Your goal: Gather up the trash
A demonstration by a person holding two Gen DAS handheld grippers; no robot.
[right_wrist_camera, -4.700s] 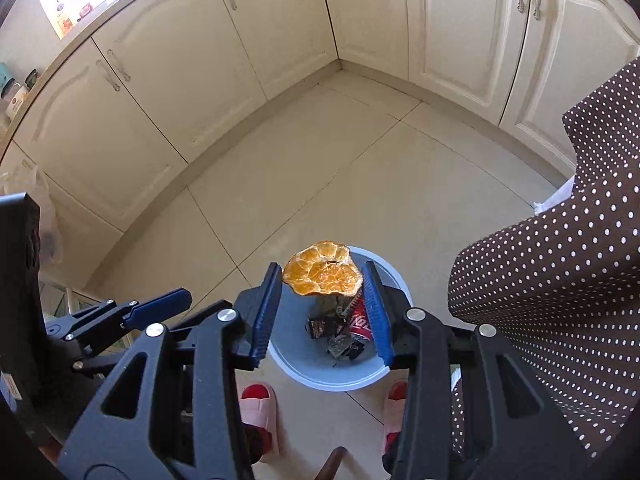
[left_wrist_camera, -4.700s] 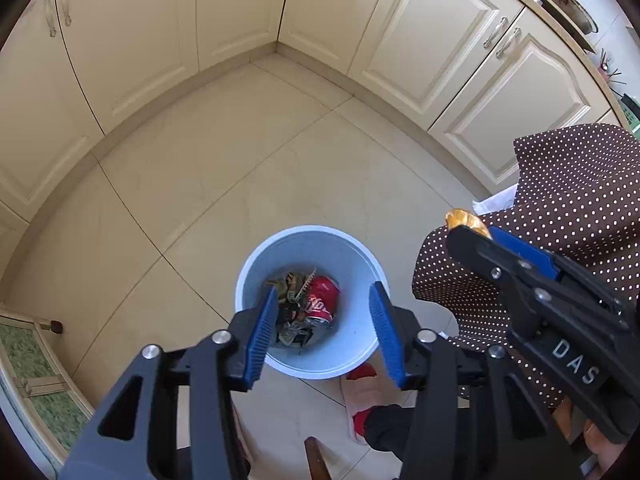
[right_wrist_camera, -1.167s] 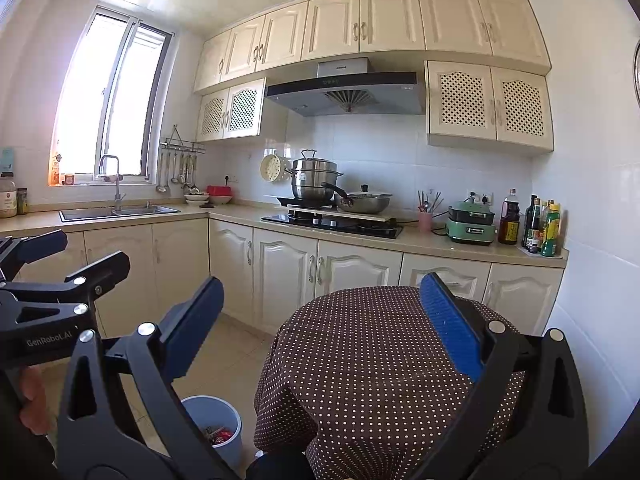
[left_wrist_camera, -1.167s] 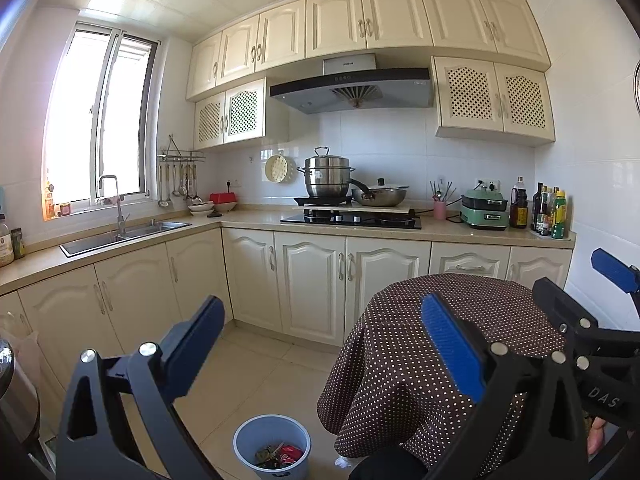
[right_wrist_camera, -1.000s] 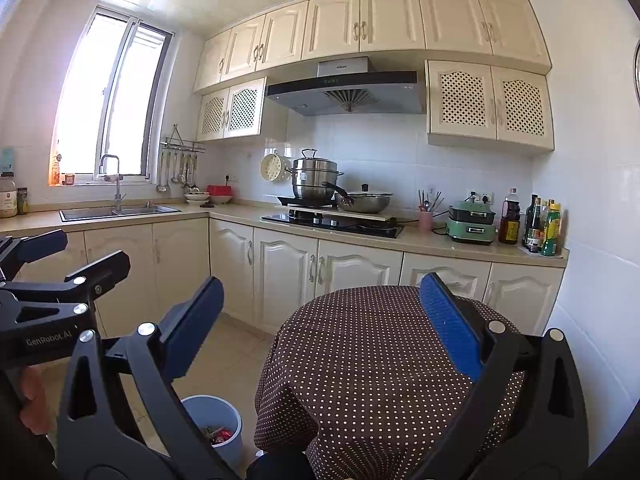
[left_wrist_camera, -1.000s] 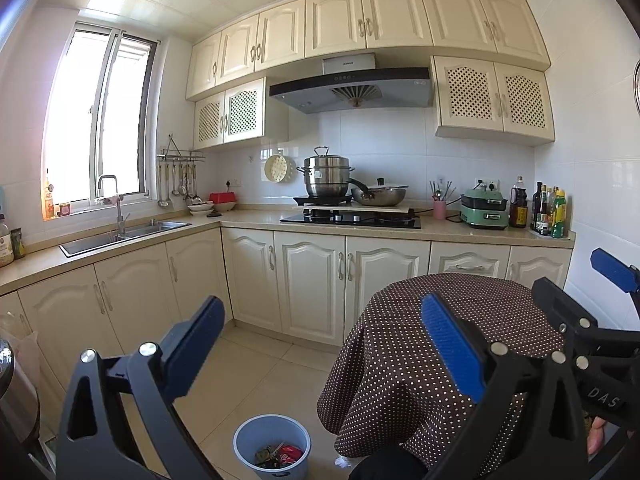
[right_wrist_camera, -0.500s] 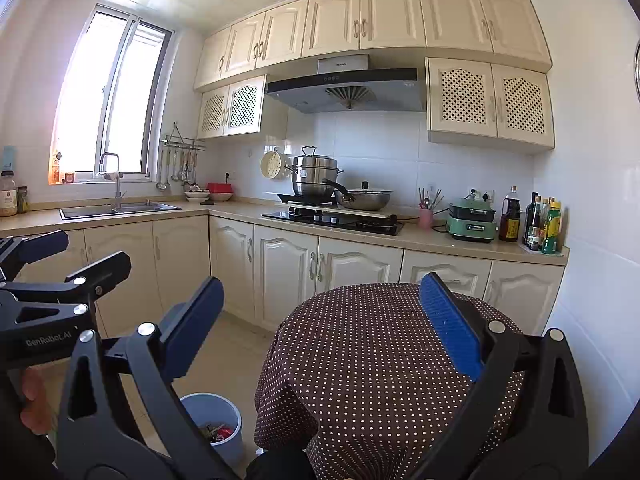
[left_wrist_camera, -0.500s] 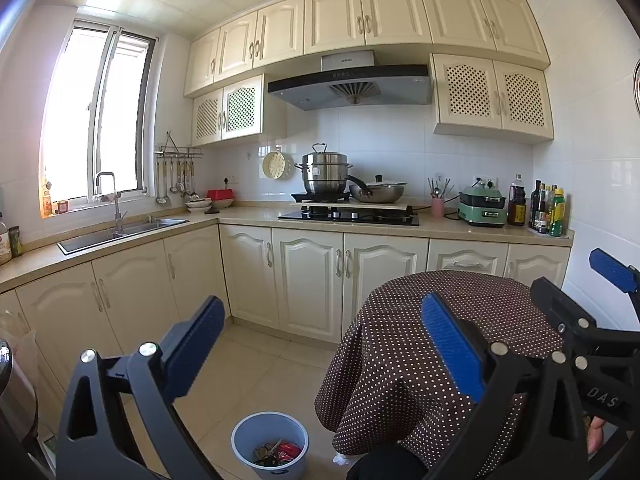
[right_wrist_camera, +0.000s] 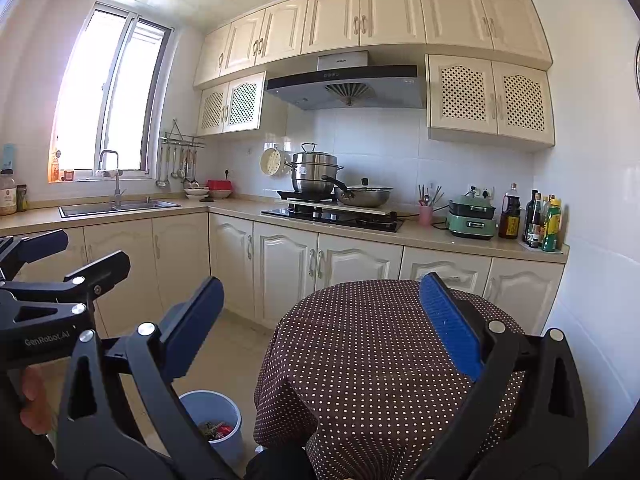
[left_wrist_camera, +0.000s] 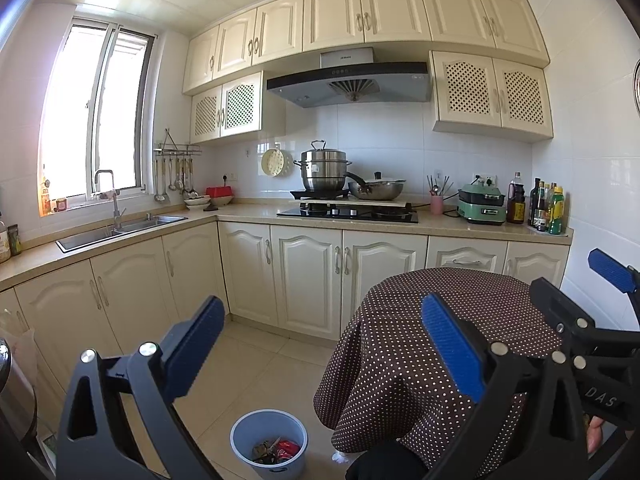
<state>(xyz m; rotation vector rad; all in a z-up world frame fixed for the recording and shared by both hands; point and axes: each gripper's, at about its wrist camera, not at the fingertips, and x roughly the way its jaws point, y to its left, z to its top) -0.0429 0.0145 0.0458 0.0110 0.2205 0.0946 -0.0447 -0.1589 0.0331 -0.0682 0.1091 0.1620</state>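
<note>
A pale blue trash bin stands on the floor left of the round table, with a red can and dark wrappers inside; the right wrist view shows the bin low at left. My left gripper is open and empty, raised level over the floor. My right gripper is open and empty too, held above the near side of the table. The table wears a brown cloth with white dots, and its top shows nothing on it. Each gripper appears at the edge of the other's view.
Cream cabinets run along the back and left walls, with a sink, a hob with pots and bottles on the counter. A white wall closes the right side. Tiled floor lies between cabinets and table.
Since 4.7 s ago both grippers rose from over the bin to level, and the orange peel left the right gripper. In the last second the views barely shifted.
</note>
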